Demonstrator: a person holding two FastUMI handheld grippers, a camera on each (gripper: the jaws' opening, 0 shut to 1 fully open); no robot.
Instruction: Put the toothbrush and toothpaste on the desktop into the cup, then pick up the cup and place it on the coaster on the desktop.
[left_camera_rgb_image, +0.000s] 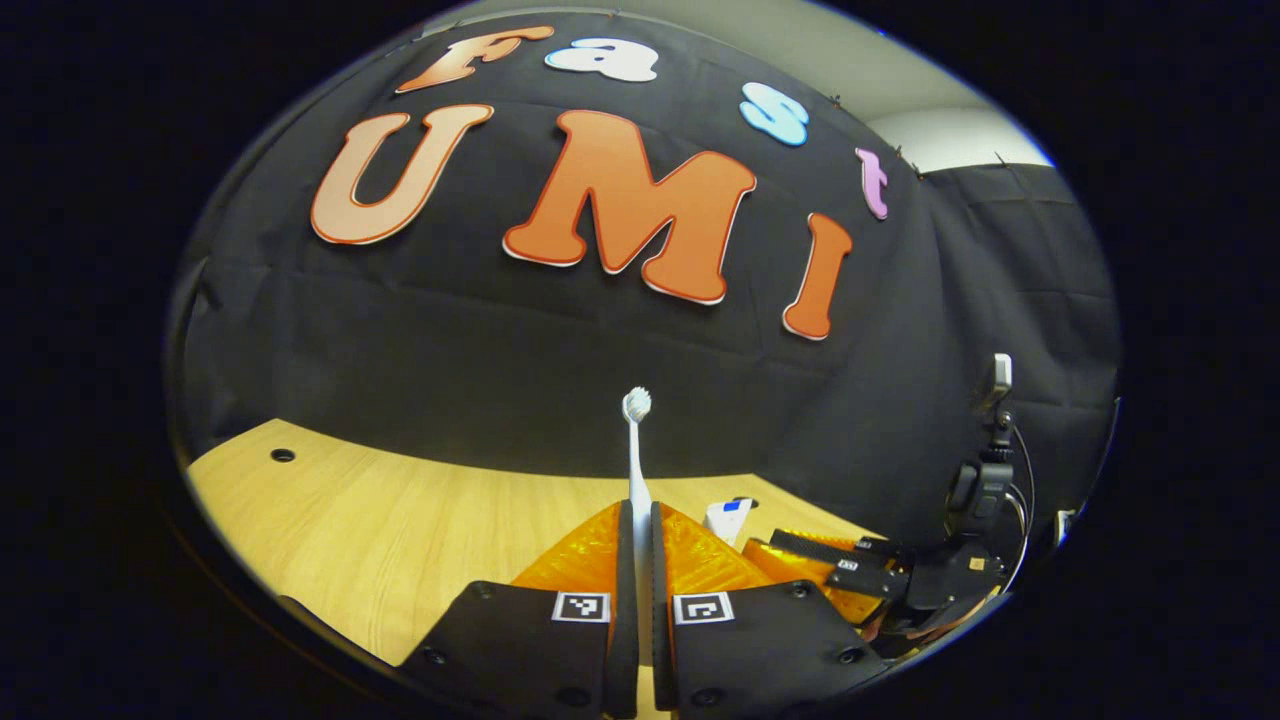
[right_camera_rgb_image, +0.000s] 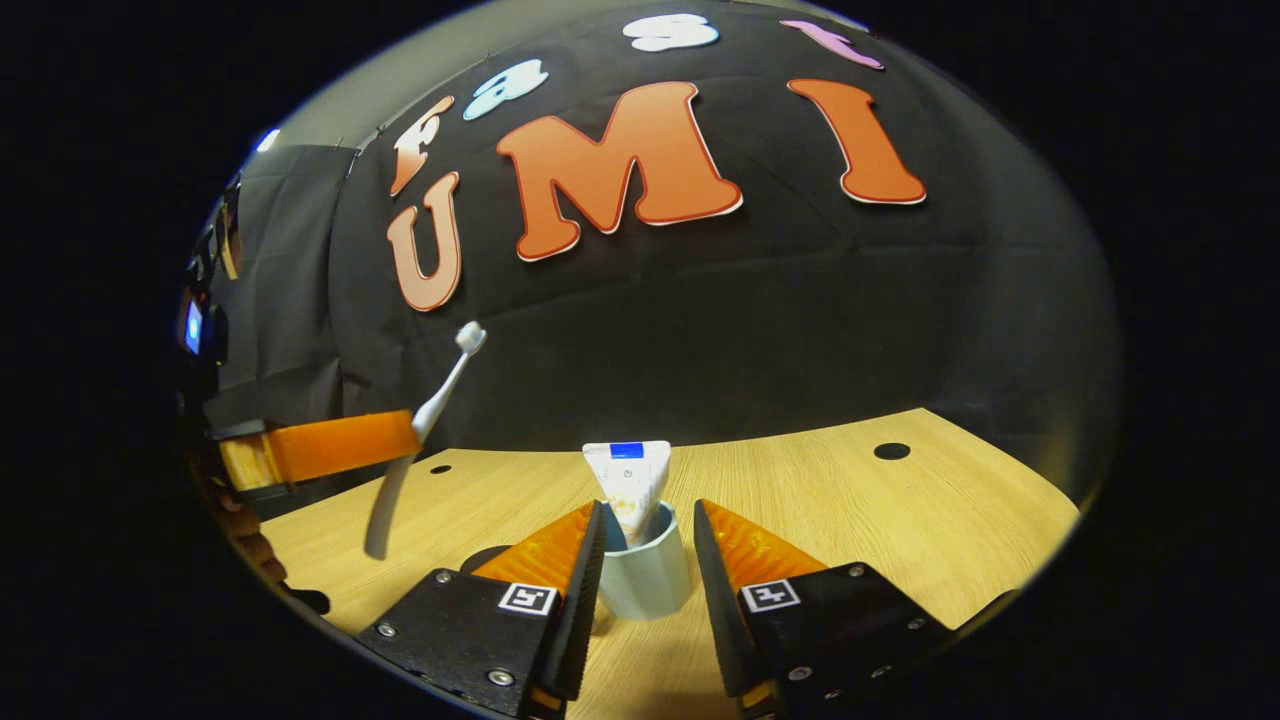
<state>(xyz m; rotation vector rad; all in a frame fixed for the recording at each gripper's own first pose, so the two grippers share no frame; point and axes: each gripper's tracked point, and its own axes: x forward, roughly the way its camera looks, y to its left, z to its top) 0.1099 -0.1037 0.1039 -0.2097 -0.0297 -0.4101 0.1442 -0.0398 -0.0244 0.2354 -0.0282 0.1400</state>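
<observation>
Toothbrush (left_camera_rgb_image: 637, 440) first: I have my left gripper (left_camera_rgb_image: 640, 560) with its jaws pinching the slim handle low down, head up, held above the counter (left_camera_rgb_image: 400, 520); from the right gripper view the same brush (right_camera_rgb_image: 420, 440) hangs tilted off to the side of the cup (right_camera_rgb_image: 645, 575), not yet over it. It is light, stiff and slick, so a pinch near mid-handle should keep it from swivelling. My right gripper (right_camera_rgb_image: 645, 560) has its jaws spread to either side of the cup, and I cannot tell whether they touch its wall. The toothpaste (right_camera_rgb_image: 628, 480) already stands in the cup, crimped end up; the tube is soft and would dent. I judge the cup rigid, smooth and now top-heavy, best taken around its lower wall. Count: one toothbrush, one toothpaste, one cup. I cannot make out the coaster for certain.
</observation>
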